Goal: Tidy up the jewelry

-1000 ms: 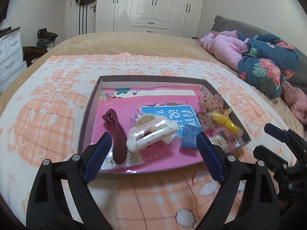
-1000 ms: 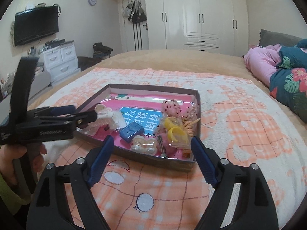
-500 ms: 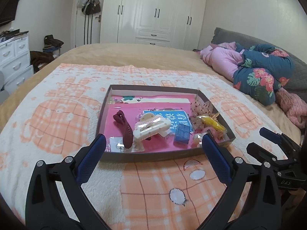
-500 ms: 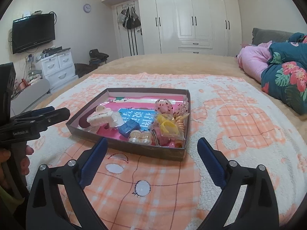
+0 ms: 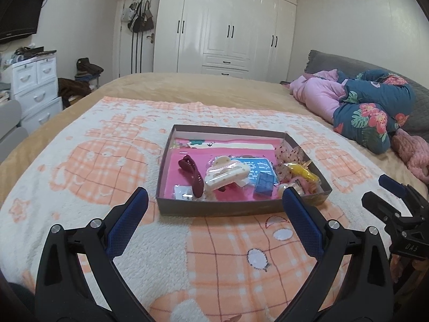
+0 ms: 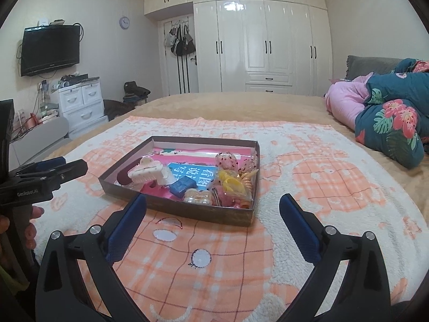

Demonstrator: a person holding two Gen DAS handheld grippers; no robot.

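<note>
Jewelry box (image 5: 241, 209): on bed blanket (image 5: 80, 166), at 12 o'clock of both tools. Left tool (image 5: 214, 201): released, empty. Right tool (image 6: 211, 204): released, empty (white claw clip (image 5: 225, 173) inside box).

Bare blanket (image 5: 219, 252) btwn tools & box (image 5: 236, 209)

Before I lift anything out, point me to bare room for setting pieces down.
Free: blanket between the box's near wall and both open grippers, and left of the box. Inside, only pink floor behind the maroon clip. The right end by the yellow ties is crowded.
</note>
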